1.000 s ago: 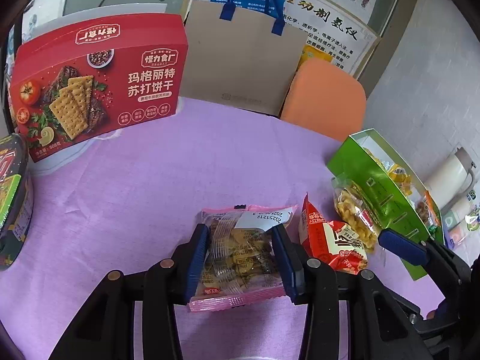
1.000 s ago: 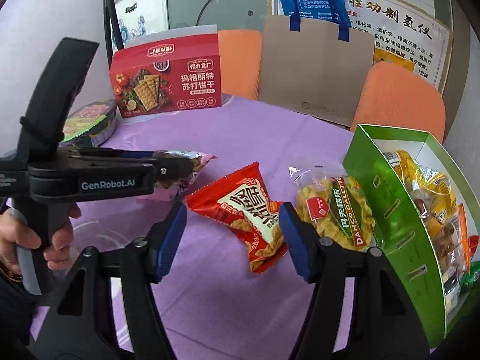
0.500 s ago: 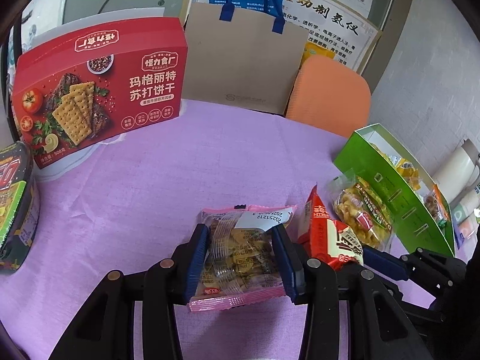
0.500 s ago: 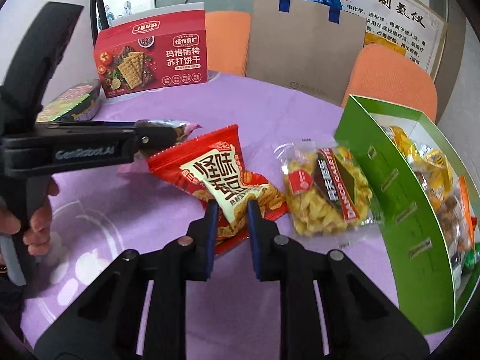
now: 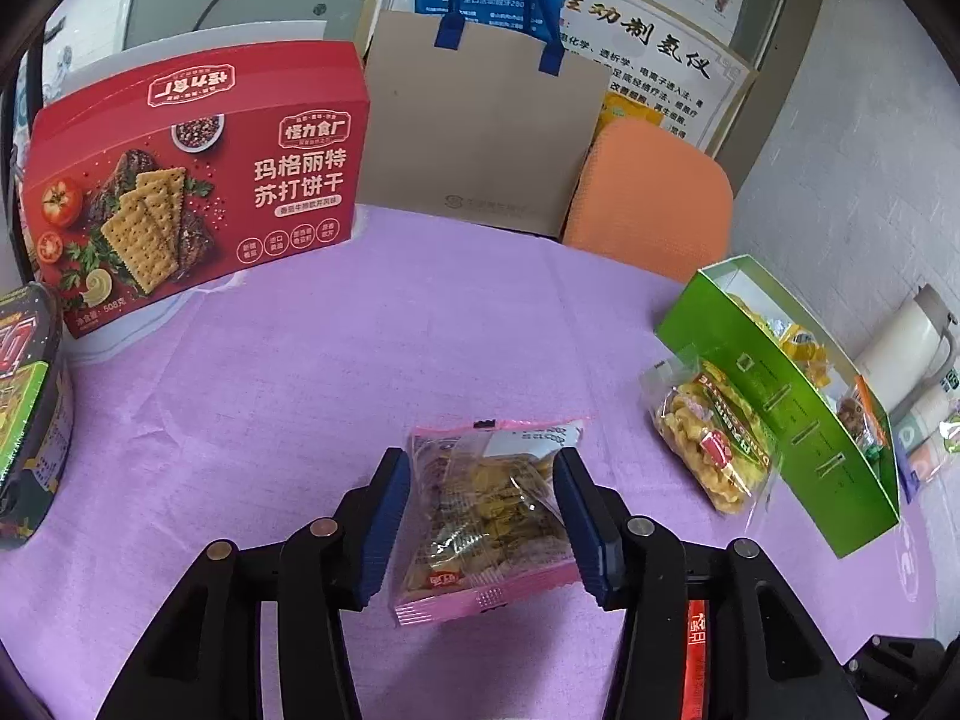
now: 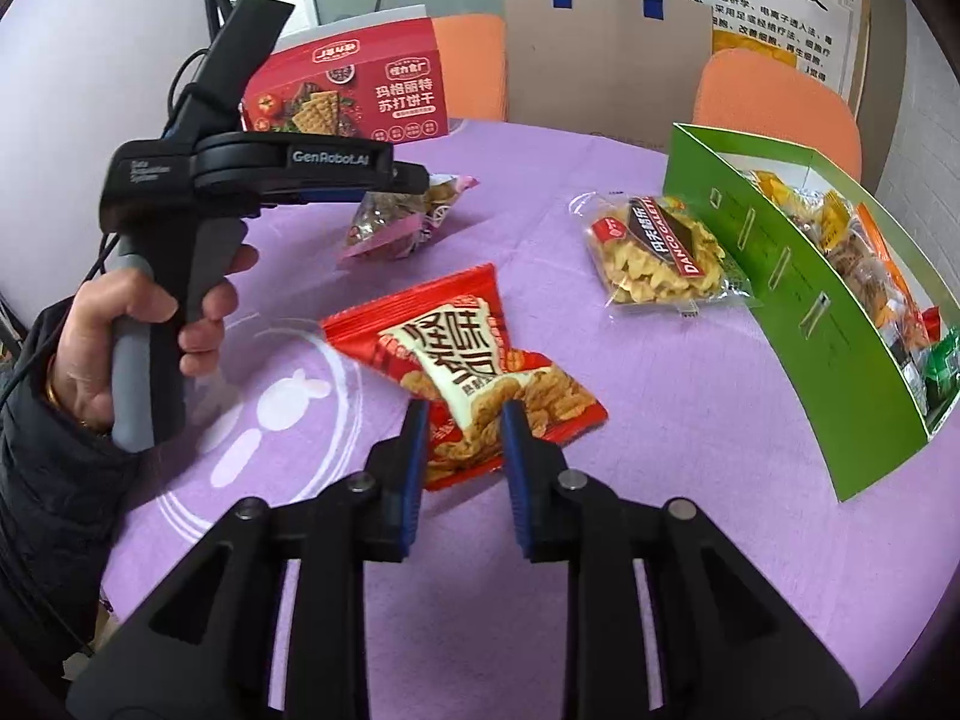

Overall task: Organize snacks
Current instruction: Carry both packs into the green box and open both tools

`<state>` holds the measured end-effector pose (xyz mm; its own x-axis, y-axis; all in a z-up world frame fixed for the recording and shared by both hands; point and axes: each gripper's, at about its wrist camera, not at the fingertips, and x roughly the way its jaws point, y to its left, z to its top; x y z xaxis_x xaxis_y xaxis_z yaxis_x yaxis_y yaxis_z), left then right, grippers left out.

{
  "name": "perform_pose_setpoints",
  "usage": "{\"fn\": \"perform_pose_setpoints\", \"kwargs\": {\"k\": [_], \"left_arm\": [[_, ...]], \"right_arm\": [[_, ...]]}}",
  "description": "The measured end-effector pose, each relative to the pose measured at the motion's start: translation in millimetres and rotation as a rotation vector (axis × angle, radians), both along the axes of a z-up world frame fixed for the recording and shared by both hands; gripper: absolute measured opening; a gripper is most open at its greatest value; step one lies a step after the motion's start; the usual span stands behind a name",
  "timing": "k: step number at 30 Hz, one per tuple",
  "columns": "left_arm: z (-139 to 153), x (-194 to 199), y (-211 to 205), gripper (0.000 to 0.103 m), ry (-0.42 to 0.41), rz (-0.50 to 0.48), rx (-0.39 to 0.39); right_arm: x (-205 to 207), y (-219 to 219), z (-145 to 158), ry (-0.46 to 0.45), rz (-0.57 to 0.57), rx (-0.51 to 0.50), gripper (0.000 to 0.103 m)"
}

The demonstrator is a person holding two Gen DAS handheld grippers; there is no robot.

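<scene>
since a moment ago the right gripper (image 6: 463,420) has nipped the red packet (image 6: 465,360) and both sets of jaws are opening again.
nearest, the red packet lies on the purple tabletop (image 6: 690,420) between the right jaws, pads barely off it; the pink packet (image 5: 486,510) sits loose between the left gripper (image 5: 480,516) jaws; further right, the yellow packet (image 6: 660,252) rests against the green box (image 6: 810,324), already partly filled. three packets remain unsorted.
</scene>
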<state>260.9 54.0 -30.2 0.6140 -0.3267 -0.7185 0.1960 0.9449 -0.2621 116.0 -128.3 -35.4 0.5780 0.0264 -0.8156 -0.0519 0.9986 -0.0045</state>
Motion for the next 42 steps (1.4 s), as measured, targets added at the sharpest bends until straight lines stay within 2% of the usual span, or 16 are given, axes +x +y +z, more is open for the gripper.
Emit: {"fn": "perform_pose_setpoints", "kwargs": {"k": [2, 10, 13, 18, 22, 24, 25, 26, 29, 35, 42], "left_arm": [[0, 0, 3, 0.062, -0.006, 0.011, -0.004], [-8, 1, -8, 0.063, 0.024, -0.052, -0.013], [-11, 1, -11, 0.064, 0.037, -0.053, -0.003], [-16, 4, -6, 0.064, 0.065, -0.047, -0.039], [-16, 2, -9, 0.063, 0.057, -0.057, -0.021], [-16, 1, -11, 0.062, 0.049, -0.059, -0.005], [-16, 0, -12, 0.061, 0.045, -0.06, 0.002], [-15, 0, -13, 0.057, 0.041, -0.061, 0.003], [-14, -1, -14, 0.052, 0.031, -0.07, 0.003], [-13, -2, -17, 0.05, 0.009, -0.076, 0.023], [-8, -7, -18, 0.046, -0.033, -0.051, 0.069]], "right_arm": [[0, 3, 0, -0.006, 0.011, -0.004, 0.046], [8, 8, -2, -0.015, 0.017, -0.017, 0.052], [13, 4, -6, -0.006, -0.001, -0.017, 0.052], [20, 2, -11, 0.0, -0.012, -0.001, 0.052], [21, 3, -14, 0.005, -0.008, -0.003, 0.052], [20, 4, -15, 0.009, -0.009, -0.007, 0.047], [19, 3, -15, 0.01, -0.016, -0.015, 0.036], [18, 3, -15, 0.008, -0.014, -0.013, 0.034], [14, 1, -13, 0.0, -0.026, -0.006, 0.031], [-3, -4, 1, -0.045, -0.041, 0.019, 0.025], [-38, -28, 21, -0.092, -0.111, 0.029, 0.024]]}}
